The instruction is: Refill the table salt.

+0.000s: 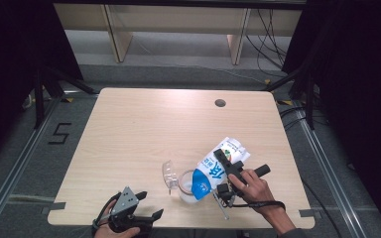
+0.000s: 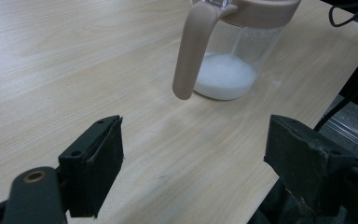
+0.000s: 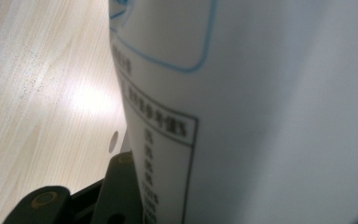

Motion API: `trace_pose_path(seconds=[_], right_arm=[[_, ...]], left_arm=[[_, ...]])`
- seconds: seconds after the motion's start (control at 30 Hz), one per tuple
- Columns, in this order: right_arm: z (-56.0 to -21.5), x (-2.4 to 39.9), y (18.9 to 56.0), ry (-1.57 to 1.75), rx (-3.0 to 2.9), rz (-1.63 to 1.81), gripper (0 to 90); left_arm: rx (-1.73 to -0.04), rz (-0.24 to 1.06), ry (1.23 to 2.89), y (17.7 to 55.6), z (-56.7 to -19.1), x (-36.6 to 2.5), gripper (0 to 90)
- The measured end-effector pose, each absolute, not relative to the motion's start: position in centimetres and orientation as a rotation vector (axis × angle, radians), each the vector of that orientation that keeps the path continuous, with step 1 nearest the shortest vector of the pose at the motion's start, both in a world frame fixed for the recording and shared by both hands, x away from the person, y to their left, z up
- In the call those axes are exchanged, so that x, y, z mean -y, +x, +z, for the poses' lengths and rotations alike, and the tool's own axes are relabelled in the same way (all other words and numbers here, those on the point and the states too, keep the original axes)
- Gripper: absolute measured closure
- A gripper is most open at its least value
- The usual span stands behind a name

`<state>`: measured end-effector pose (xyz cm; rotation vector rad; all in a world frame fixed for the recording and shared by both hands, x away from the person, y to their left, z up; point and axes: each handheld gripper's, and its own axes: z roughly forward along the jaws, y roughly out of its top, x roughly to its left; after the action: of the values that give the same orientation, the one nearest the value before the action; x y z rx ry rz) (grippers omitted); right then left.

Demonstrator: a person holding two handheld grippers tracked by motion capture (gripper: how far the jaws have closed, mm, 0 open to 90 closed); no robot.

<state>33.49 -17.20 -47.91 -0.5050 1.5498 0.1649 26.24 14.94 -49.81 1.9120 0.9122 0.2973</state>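
Left gripper [image 1: 146, 205] sits at the desk's [image 1: 129, 129] near edge, toward the left corner, jaws wide apart with nothing between them – just bare wood. In its own view the clear jug [image 2: 228, 51] with the pinkish handle stands ahead, a little milk pooled at the bottom. From above, the jug is by the near edge, right of centre. The right gripper [image 1: 223, 166] clamps the blue-and-white milk carton [image 1: 213, 171], tipped mouth-down over the jug – carton touching its rim.
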Motion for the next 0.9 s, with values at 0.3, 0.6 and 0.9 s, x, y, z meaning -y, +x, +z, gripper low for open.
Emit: trace_pose_path(seconds=[0.3,0.6,0.9], right_arm=[[-47.63,17.07,33.42,-0.538,-1.523,0.143,61.3],[-47.61,17.06,33.31,-0.535,-1.521,0.124,61.5],[-47.9,17.19,33.41,-0.511,-1.54,0.146,61.6]], left_arm=[[-0.913,0.301,1.901,26.28,-49.84,-14.97,18.8],[-0.914,0.301,1.9,26.28,-49.85,-14.99,18.8],[-0.902,0.311,1.924,26.34,-49.76,-15.17,18.8]])
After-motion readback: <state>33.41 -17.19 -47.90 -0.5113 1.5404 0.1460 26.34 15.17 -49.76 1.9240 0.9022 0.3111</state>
